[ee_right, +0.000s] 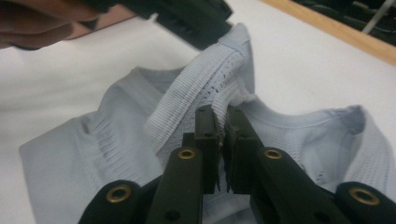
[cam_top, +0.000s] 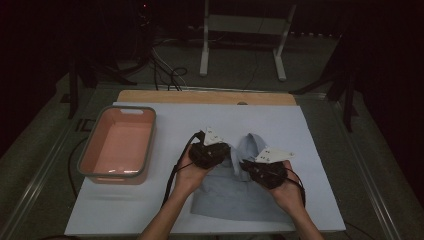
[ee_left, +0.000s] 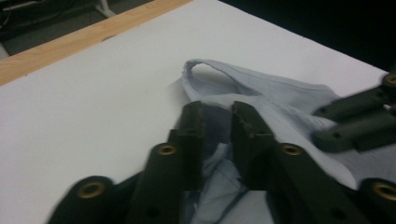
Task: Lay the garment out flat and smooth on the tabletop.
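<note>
I am working at a table covered by a white sheet (cam_top: 150, 210), with a strip of bare wood along its far edge. In front of me lies a pale blue knitted shirt (cam_top: 235, 197), spread flat near my side of the table, its ribbed collar (ee_right: 196, 88) lifted towards the far side.

My left gripper (ee_left: 217, 123) sits over the left part of the shirt's neck. Its two black jaws stand a narrow gap apart, with a fold of the blue cloth bunched up between them. I cannot tell whether the pads truly press on the cloth or merely stand around it.

My right gripper (ee_right: 218, 122) is on the right part of the neck. Its jaws are almost fully together, pinching the edge of the ribbed collar, which stands up above them in a soft arch.

To my left, well apart from the shirt, rests a salmon-pink plastic tub with a grey rim (cam_top: 150, 142), with nothing in it.

As I judge it, the work is at an early stage. The shirt is laid out and both grippers have reached its collar, but the body is not yet folded and nothing has gone into the tub. Folding the shirt, and perhaps placing it in the tub, is left to do.
</note>
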A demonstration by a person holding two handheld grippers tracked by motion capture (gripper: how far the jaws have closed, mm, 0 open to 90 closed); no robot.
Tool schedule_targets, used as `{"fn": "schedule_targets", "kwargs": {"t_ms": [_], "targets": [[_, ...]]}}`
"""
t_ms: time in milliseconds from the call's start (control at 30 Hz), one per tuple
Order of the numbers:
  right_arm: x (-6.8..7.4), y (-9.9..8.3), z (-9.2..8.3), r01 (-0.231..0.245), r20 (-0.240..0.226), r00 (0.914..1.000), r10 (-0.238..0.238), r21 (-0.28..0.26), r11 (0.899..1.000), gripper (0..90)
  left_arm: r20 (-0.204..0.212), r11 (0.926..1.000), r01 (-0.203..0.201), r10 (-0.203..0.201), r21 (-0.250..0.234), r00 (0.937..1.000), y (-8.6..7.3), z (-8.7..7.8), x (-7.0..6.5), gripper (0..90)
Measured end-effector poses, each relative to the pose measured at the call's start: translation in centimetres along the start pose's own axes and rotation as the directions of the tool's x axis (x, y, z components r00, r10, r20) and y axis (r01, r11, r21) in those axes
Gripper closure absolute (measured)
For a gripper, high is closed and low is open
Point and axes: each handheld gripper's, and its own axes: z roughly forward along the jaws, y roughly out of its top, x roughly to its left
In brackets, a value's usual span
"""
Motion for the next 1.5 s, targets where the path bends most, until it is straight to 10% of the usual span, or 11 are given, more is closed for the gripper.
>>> {"fn": "schedule_targets", "kwargs": {"t_ms": [333,433,1167,1333,1500], "targets": [[-0.6,0.6,0.0,0.036,0.049,0.9982,-0.035,-0.023,0.999,84.3,0.004,1.0000,0.008,-0.008,0.006,1.0000,-0.3,-0.2,0.3,61.3],[-0.9,1.0,0.3,-0.029,0.063,0.9975,0.032,-0.056,0.998,84.2,0.004,0.9998,0.016,-0.016,0.015,0.9999,-0.6,-0.2,0.6,59.2],[-4.1,4.5,3.6,-0.074,0.184,0.9784,0.093,-0.110,0.991,84.7,0.055,0.9840,0.085,-0.094,0.157,0.9940,-5.9,0.2,2.6,53.2],[-4.4,5.1,3.8,-0.065,0.195,0.9768,0.088,-0.120,0.991,84.7,0.036,0.9839,0.095,-0.102,0.151,0.9942,-6.1,-0.2,3.0,83.9],[-4.8,5.2,4.6,-0.074,0.194,0.9764,0.095,-0.117,0.990,80.9,-0.028,0.9790,0.146,-0.143,0.143,0.9893,-6.2,-0.6,3.7,87.4]]}}
